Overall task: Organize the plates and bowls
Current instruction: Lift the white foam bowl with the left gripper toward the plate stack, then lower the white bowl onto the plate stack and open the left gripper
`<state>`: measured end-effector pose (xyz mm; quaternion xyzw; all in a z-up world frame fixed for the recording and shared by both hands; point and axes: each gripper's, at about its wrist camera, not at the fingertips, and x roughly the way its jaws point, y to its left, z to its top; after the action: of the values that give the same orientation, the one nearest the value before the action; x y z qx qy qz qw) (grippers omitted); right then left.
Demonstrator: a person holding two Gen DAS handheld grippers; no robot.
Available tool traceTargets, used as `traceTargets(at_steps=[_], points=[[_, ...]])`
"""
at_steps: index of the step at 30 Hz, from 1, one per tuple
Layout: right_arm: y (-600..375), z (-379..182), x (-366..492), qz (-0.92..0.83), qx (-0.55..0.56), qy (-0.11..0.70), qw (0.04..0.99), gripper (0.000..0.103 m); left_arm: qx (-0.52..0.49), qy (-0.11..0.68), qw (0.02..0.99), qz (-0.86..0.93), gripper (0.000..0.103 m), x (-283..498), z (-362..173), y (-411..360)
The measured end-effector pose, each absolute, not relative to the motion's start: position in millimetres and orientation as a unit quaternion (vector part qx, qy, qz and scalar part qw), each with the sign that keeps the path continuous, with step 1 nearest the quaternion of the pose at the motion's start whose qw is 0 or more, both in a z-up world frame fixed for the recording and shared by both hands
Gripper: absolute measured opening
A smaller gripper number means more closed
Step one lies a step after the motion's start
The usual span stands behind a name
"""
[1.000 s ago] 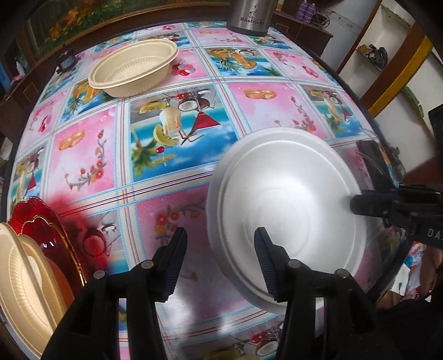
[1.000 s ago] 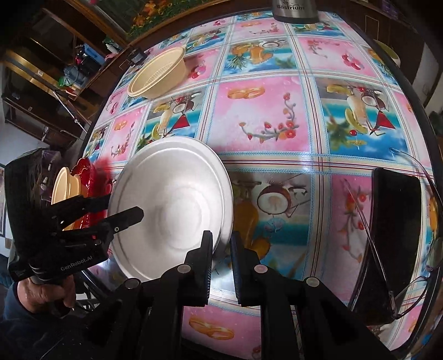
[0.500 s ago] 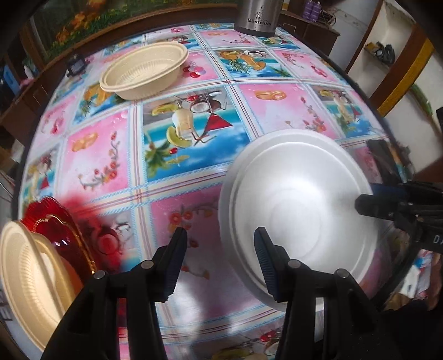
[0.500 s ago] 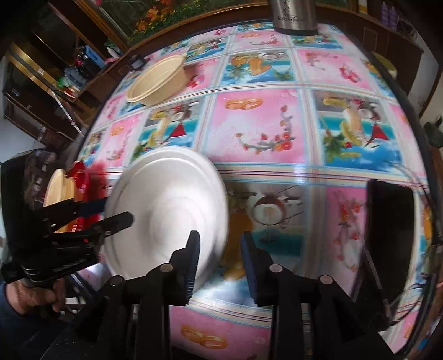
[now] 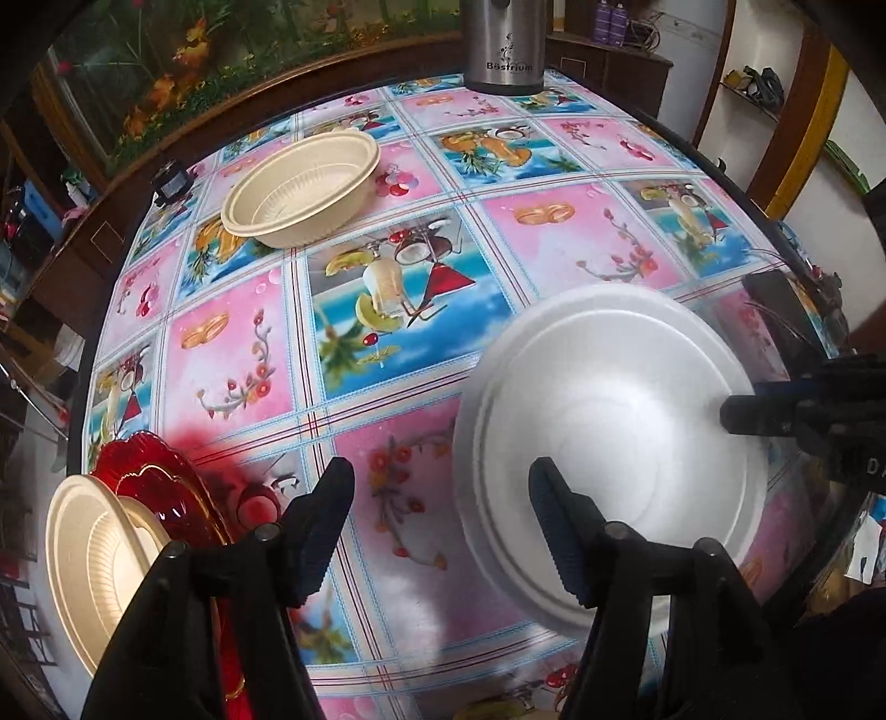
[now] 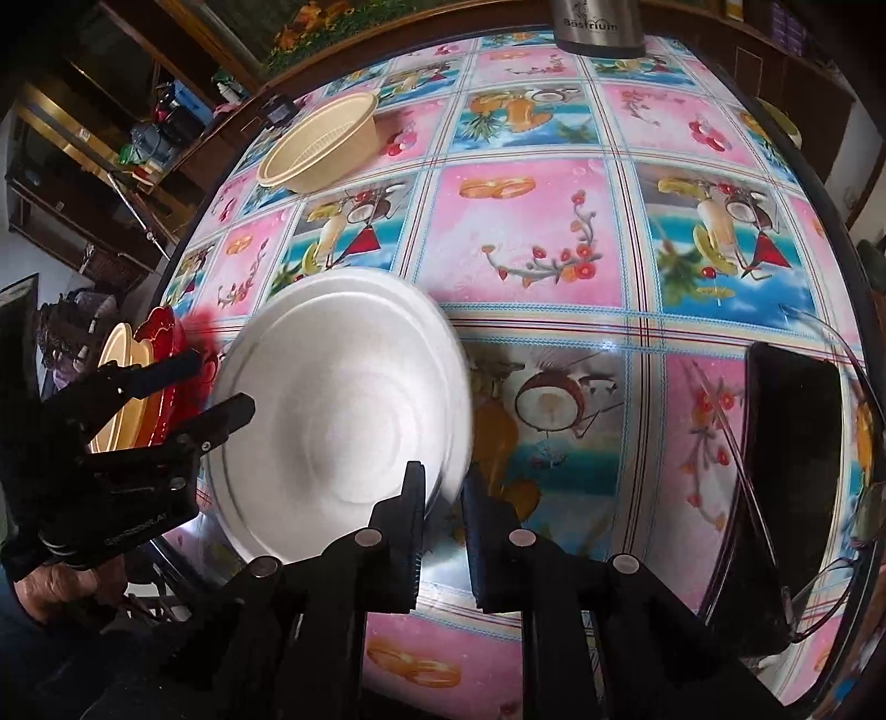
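A white foam plate [image 5: 614,426] [image 6: 343,410] lies near the front of the table, blurred at its rim. My right gripper [image 6: 444,481] is shut on the plate's near right rim; in the left wrist view its fingers [image 5: 745,415] reach in over that edge. My left gripper [image 5: 441,476] [image 6: 219,382] straddles the plate's left rim. Its jaws are opening: one finger hangs over the plate, the other over the tablecloth, neither pressing. A cream bowl [image 5: 302,188] [image 6: 321,144] sits at the far left of the table.
A red plate [image 5: 149,482] [image 6: 160,338] and cream plates [image 5: 94,548] [image 6: 113,354] stand on edge off the table's left. A steel flask [image 5: 504,44] stands at the back. A black phone [image 6: 792,443] and glasses lie right. A hand [image 6: 55,587] holds the left gripper.
The right jaws opened, then shut on the plate's rim. The left jaws have widened and that view has tipped up a little. The plate looks blurred now.
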<state>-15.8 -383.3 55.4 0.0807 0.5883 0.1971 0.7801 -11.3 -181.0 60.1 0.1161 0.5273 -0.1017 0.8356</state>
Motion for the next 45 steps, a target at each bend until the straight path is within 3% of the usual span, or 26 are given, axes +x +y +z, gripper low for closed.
traceTargets(at_steps=[1, 2, 3, 6, 17, 20, 45], points=[[-382, 57, -16, 0.200, 0.080, 0.585, 0.782, 0.011, 0.112, 0.530, 0.834, -0.103, 0.051, -11, 59, -180], [-382, 58, -17, 0.201, 0.077, 0.583, 0.784, 0.011, 0.106, 0.536, 0.831, -0.106, 0.032, -10, 56, -179], [-381, 59, -17, 0.200, 0.075, 0.580, 0.786, 0.011, 0.098, 0.542, 0.827, -0.114, 0.025, -9, 55, -179], [-380, 60, -17, 0.205, 0.078, 0.579, 0.786, 0.010, 0.105, 0.541, 0.826, -0.121, 0.020, -11, 53, -183], [-381, 59, -16, 0.202, 0.085, 0.577, 0.787, 0.010, 0.115, 0.531, 0.831, -0.122, 0.020, -13, 56, -185], [-381, 59, -17, 0.204, 0.086, 0.576, 0.787, 0.010, 0.116, 0.526, 0.833, -0.124, 0.015, -15, 57, -187], [-362, 89, -20, 0.234, 0.070, 0.551, 0.798, 0.010, 0.115, 0.482, 0.863, -0.097, 0.015, -31, 95, -163]])
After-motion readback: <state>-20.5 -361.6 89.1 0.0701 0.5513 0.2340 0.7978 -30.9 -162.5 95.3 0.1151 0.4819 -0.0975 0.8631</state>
